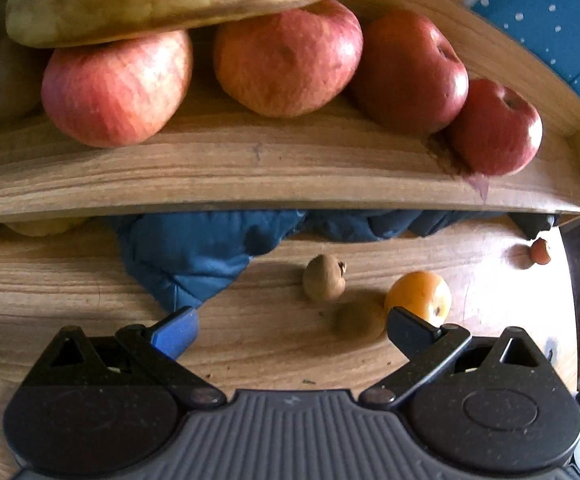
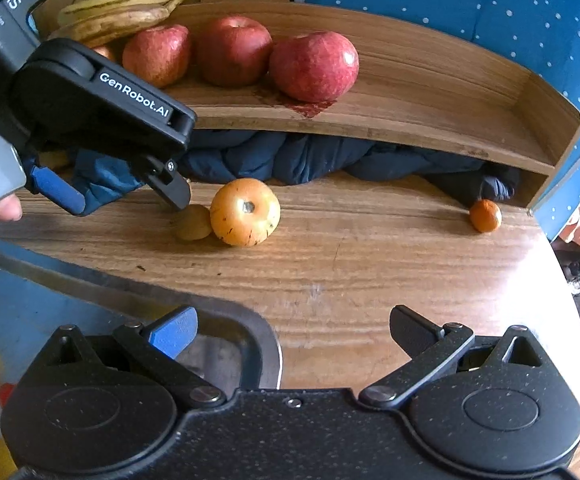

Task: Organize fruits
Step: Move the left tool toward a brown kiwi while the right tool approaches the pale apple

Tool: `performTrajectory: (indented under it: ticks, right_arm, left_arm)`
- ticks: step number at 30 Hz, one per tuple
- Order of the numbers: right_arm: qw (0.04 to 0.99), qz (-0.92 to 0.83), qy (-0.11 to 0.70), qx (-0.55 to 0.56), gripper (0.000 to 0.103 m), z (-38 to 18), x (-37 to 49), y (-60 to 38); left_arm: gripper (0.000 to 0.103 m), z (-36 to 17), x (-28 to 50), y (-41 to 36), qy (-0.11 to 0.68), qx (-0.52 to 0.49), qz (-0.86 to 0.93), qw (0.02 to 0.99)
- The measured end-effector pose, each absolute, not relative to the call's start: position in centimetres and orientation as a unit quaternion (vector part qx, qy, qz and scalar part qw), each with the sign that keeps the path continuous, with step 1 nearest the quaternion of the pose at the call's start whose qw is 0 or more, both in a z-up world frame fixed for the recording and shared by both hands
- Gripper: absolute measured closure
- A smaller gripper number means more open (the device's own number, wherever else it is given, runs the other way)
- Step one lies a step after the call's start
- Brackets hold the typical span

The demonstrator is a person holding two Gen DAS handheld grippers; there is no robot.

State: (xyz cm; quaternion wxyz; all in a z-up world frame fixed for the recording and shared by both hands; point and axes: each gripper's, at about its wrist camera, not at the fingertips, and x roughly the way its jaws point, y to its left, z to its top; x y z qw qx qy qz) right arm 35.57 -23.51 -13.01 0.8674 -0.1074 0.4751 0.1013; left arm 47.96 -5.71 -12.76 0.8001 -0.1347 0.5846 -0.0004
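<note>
Hovering gripper, right: right gripper [image 2: 291, 330] is held low over the wooden table [image 2: 369, 280], jaws spread wide, nothing between them; matte black speckled body, one blue pad, one black pad.
Tray: a shiny metal tray [image 2: 226, 320] with rounded corner is seen just under the right gripper's blue finger; blurred yellow and red shapes are reflected or lying in it, cannot be told which.
Tabletop: brown wood grain, streaked, a few dark crumbs scattered.
Left gripper: left gripper [image 2: 126, 200] is angled down to the table, jaws released and apart, gripping nothing; its black fingertip is seen just beside the small brown fruit [image 2: 192, 222].
Small brown fruit: dull, rough-skinned, roundish, touching the orange-yellow round fruit [image 2: 245, 212] on the table.
Orange-yellow round fruit: smooth glossy skin, dark speckles, stem pit facing the right camera.
Second brown fruit: a rough, dull round fruit with a dry tip [image 1: 323, 278] is seen lying near those two in the left view.
Small orange fruit: a wrinkled little orange fruit [image 2: 485, 215] lies well apart at the right, near the shelf foot.
Cloth: quilted dark blue fabric [image 2: 290, 160] is bunched under the shelf.
Shelf: curved wooden shelf [image 2: 429, 92] with raised rim, a reddish stain on it.
Apples: red streaked apples [image 2: 313, 66] are lined up on the shelf, skins glossy.
Bananas: overripe, browned bananas [image 2: 118, 12] are piled at the far left, resting on the apples.
</note>
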Motion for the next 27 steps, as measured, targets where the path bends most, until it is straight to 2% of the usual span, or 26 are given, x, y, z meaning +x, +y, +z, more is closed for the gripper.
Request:
performTrajectory:
  ticks: [8, 13, 15, 27]
  right_arm:
    - [0.871, 0.101, 0.467, -0.117, 0.004, -13.2, 37.8, -22.6]
    - [0.877, 0.106, 0.453, -0.119, 0.007, -12.9, 38.4, -22.0]
    - [0.88, 0.109, 0.447, -0.116, 0.013, -12.8, 38.5, -21.8]
    - [0.883, 0.122, 0.441, -0.102, 0.025, -13.1, 39.8, -20.7]
  left_arm:
    - [0.011, -13.7, 48.5, -4.5, 0.581, -0.148, -0.011, 0.8]
    - [0.021, -14.2, 48.3, -4.5, 0.579, -0.158, -0.02, 0.8]
    - [0.028, -14.1, 48.3, -4.5, 0.578, -0.159, -0.023, 0.8]
    - [0.054, -15.0, 49.3, -4.8, 0.576, -0.156, -0.037, 0.802]
